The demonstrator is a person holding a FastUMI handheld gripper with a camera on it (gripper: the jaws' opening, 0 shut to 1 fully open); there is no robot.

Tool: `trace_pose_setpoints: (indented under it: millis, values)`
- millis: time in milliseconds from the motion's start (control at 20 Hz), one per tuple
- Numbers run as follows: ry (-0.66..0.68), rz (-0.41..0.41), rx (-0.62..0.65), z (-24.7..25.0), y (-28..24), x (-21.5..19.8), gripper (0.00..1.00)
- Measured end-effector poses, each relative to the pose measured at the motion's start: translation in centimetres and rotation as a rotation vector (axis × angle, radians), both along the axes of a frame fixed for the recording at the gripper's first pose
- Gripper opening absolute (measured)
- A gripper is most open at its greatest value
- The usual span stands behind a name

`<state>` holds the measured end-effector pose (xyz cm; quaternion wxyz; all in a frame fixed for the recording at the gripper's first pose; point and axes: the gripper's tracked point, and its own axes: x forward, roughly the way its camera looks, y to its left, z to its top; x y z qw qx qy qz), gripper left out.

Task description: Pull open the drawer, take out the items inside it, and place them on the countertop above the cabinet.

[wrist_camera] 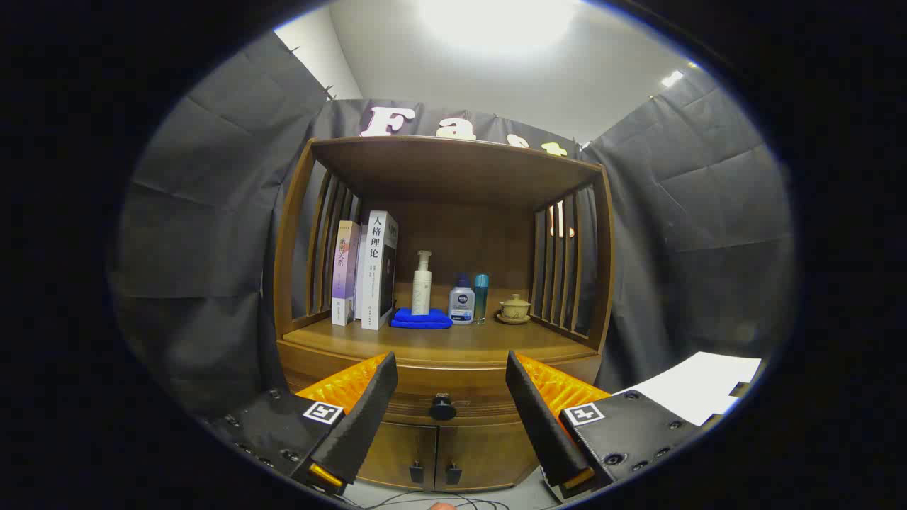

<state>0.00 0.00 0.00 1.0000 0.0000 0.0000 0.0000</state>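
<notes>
A wooden cabinet (439, 283) stands against a dark cloth wall, seen straight on from the gripper (448, 368), whose two fingers are spread wide apart with nothing between them. In the gap between the fingers, a little beyond their tips, sits the closed drawer (443, 397) with its round dark knob (442, 407). Below the drawer are two small cabinet doors (434, 453), each with a dark handle. Above the drawer lies the countertop (453, 343), sheltered by a slatted wooden hutch. On it, from left to right, stand two upright books (365, 273), a white pump bottle (422, 283) resting on a folded blue cloth (421, 319), a small white and blue bottle (462, 302), a slim teal bottle (481, 297) and a lidded tea cup (514, 309) on a saucer. White paper (698, 386) lies off to the right of the cabinet
</notes>
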Motion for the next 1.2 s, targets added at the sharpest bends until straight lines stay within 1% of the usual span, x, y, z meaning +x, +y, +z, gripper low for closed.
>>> trace_pose_setpoints:
  millis: [1200]
  values:
    - [0.004, -0.009, 0.026, 0.07, -0.08, 0.1, 0.97]
